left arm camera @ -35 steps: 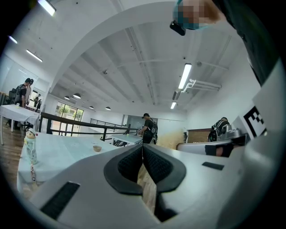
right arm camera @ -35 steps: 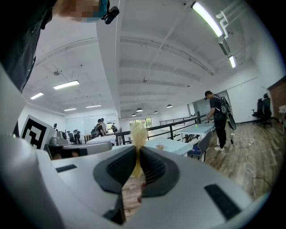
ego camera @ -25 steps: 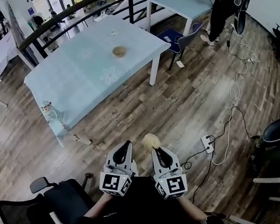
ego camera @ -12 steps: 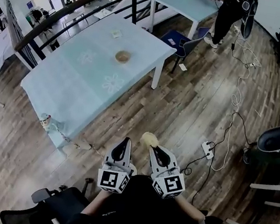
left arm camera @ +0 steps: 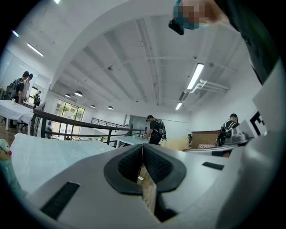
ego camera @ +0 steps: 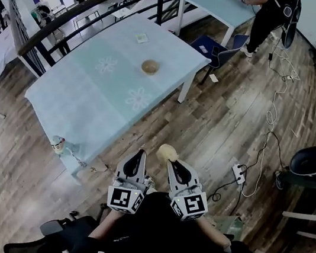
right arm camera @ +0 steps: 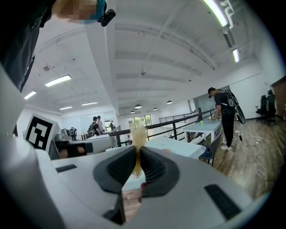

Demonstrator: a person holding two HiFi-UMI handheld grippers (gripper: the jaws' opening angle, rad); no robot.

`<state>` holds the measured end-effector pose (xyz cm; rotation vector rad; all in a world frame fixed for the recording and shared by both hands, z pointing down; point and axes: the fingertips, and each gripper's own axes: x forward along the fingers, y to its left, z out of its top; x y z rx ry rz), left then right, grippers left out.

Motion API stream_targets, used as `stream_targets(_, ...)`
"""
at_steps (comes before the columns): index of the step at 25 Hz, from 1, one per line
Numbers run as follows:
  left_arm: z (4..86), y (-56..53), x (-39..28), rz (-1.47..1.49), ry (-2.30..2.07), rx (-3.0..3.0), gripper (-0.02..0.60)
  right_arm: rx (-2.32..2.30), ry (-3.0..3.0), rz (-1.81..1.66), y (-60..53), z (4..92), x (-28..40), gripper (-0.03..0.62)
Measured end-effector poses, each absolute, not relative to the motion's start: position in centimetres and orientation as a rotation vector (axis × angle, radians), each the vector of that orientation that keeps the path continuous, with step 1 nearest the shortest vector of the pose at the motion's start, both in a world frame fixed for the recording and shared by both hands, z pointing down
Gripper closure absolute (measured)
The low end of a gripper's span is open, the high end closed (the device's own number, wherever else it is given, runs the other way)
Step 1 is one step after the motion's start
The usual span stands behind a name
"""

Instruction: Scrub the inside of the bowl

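A small tan bowl (ego camera: 150, 66) sits on the pale blue table (ego camera: 91, 94), far ahead of both grippers. My right gripper (ego camera: 171, 162) is held close to my body over the wooden floor, shut on a yellowish scrubber (ego camera: 167, 152). In the right gripper view the scrubber (right arm camera: 136, 133) sticks up from between the closed jaws of the right gripper (right arm camera: 136, 163). Beside it, my left gripper (ego camera: 137, 158) is shut with nothing in it. In the left gripper view the left gripper (left arm camera: 142, 154) has its pads pressed together.
A small figurine (ego camera: 57, 145) stands at the table's near corner. A blue chair (ego camera: 219, 46) and a second table (ego camera: 218, 1) with a person (ego camera: 272, 16) beside it lie beyond. A power strip (ego camera: 239, 169) with cables lies on the floor to the right, near a black chair (ego camera: 314, 158).
The table and bowl have come closer and shifted right in the head view as I move toward them. Both grippers keep the same pose, and the scrubber stays in the right one.
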<state>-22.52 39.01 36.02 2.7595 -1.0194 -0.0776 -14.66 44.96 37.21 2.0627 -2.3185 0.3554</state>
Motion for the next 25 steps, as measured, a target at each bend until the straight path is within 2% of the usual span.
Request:
stream_targets(15, 37.2, 34.1, -22.4, -0.049, -1.029, 2.727, 0.568, 2.042, -2.297, 0.38, 39.5, 37.8, -14.1, 0.556)
stream_targets(25, 37.3, 28.7, -18.4, -0.031, -1.068, 2.706, 0.568, 2.007, -2.332, 0.396, 33.6, 37.7, -9.8, 0.556)
